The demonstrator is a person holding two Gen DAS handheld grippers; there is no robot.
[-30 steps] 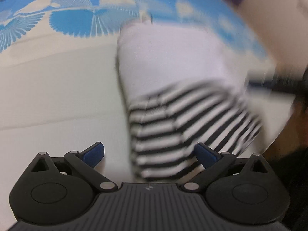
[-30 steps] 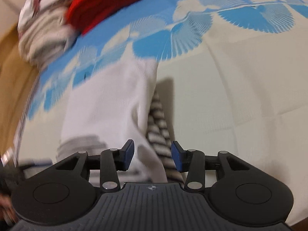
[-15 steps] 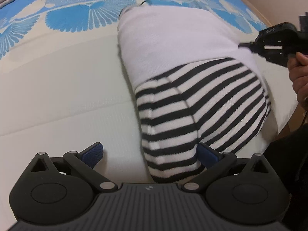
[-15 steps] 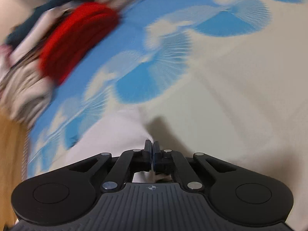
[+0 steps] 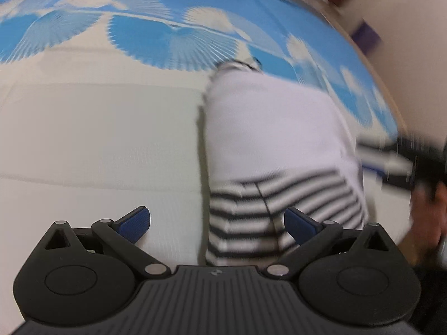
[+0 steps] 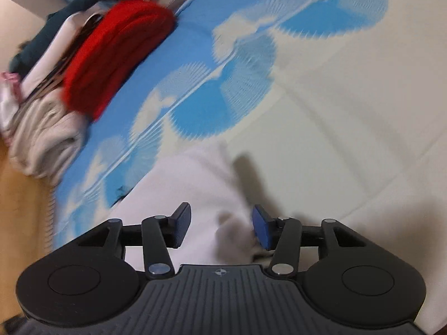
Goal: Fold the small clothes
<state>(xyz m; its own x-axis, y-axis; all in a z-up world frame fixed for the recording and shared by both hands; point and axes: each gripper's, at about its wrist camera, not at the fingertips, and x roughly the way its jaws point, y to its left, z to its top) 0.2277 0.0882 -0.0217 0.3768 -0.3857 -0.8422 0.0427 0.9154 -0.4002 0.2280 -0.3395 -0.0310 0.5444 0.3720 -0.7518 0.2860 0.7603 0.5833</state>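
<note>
Two grippers, both wide open.
The left gripper [image 5: 217, 223] holds nothing, and the right gripper [image 6: 220, 227] holds nothing too.

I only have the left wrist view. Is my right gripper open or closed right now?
Observer: Open. The right gripper has its jaws spread over the white part of the garment.
Operator: What's ahead of it?
Observer: A red folded knit on a stack of folded clothes at the bed's far left edge.
Operator: Anything gripped on the right?
Observer: No. White fabric lies between the blue pads, but they are apart.
</note>
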